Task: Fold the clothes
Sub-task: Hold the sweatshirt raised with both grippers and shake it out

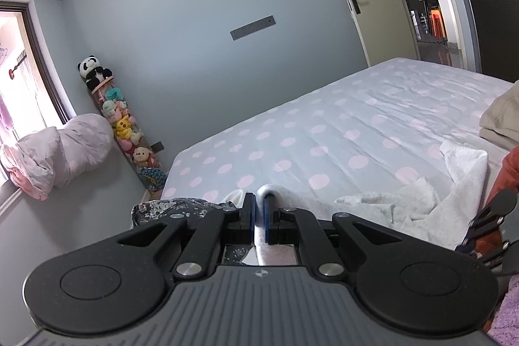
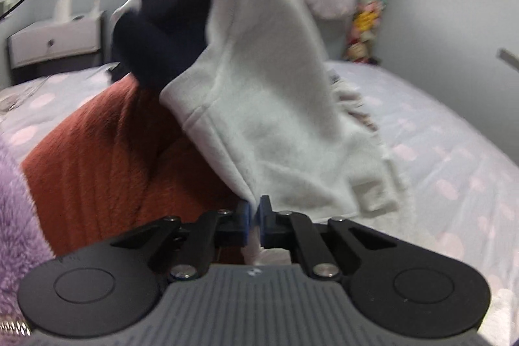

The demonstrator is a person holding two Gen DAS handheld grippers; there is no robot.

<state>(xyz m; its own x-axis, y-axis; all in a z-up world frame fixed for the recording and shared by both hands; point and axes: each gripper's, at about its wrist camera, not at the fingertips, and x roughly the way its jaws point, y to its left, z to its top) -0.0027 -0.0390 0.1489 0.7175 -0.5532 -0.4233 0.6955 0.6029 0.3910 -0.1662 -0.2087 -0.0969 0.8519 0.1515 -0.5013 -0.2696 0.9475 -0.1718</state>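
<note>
A white fleece garment (image 1: 421, 200) is stretched between my two grippers above the polka-dot bed (image 1: 324, 125). In the left wrist view my left gripper (image 1: 259, 200) is shut on a fold of it, and white cloth shows between the blue pads. In the right wrist view the white garment (image 2: 275, 102) hangs slanted, its lower edge pinched in my shut right gripper (image 2: 256, 206). The blurred dark shape of my left gripper (image 2: 168, 12) holds the garment's upper end. The middle of the garment sags onto the sheet.
A rust-orange garment (image 2: 107, 151) is heaped on the bed beside my right gripper. A dark floral garment (image 1: 168, 206) lies under my left gripper and beige folded cloth (image 1: 502, 115) at the right. A purple fleecy sleeve (image 2: 16, 200), a nightstand (image 2: 55, 44) and plush toys (image 1: 123, 125) border the bed.
</note>
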